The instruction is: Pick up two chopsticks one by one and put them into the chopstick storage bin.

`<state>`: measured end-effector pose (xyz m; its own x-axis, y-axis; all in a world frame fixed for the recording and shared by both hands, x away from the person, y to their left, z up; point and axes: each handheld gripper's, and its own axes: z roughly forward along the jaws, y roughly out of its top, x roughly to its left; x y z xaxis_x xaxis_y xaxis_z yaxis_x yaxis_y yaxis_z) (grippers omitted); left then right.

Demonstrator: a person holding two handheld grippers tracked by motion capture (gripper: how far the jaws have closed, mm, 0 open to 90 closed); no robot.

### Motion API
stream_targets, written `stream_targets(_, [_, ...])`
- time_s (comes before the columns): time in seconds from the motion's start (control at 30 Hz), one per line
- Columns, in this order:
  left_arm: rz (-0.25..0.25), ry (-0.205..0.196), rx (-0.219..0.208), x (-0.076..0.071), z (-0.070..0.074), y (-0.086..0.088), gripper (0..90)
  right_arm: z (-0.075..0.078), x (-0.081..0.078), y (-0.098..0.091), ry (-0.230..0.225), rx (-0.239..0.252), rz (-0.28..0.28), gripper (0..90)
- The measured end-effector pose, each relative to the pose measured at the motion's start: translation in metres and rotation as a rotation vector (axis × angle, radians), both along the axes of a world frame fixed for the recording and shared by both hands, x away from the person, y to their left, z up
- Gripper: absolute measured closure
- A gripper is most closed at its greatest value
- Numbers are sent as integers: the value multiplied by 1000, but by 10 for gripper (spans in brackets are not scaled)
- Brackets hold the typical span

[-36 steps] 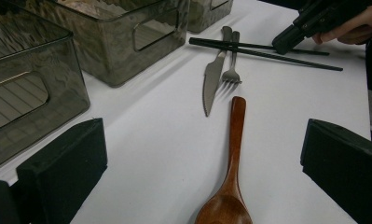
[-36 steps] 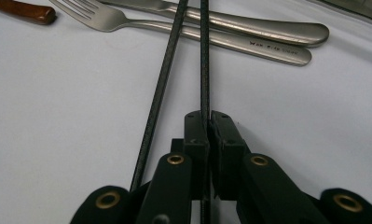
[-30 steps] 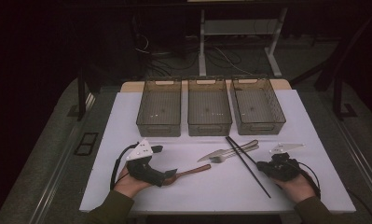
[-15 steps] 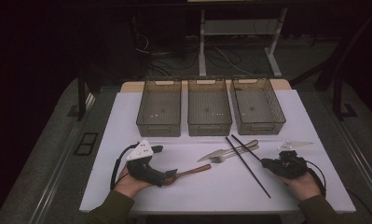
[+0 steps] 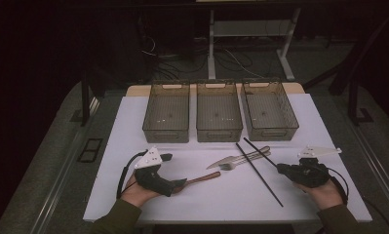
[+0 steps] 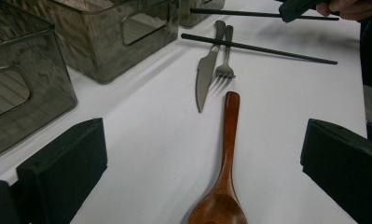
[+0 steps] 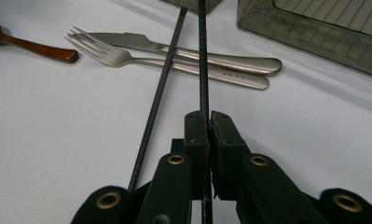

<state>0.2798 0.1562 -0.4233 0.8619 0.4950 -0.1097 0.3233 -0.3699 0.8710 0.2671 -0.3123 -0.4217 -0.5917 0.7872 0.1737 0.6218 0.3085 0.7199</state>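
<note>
My right gripper [image 7: 207,122] clamps one black chopstick [image 7: 203,56] near the desk's right edge, just beside the second chopstick [image 7: 161,88]. My left gripper [image 6: 202,154] stands open around the wooden spoon [image 6: 224,186] near the front edge.

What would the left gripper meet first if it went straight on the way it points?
Probably the wooden spoon: it lies on the table between the open jaws of the left gripper. The knife and fork lie beyond it.

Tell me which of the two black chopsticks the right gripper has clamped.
The right gripper is shut on the held chopstick, the one nearer the bins, lifted off the table. The other chopstick lies free on the white table, crossing the knife and fork handles.
</note>
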Motion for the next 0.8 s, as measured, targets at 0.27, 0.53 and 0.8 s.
stream_targets(0.27, [23,-17,-27,-5,2,6,0,11,-2,0,-34,20,27,848])
stream_targets(0.53, [19,-12,-34,-9,0,12,0,18,-2,3,-43,32,46,848])
stream_targets(0.8, [12,-12,-32,-7,-1,11,0,23,4,13,-59,45,69,848])
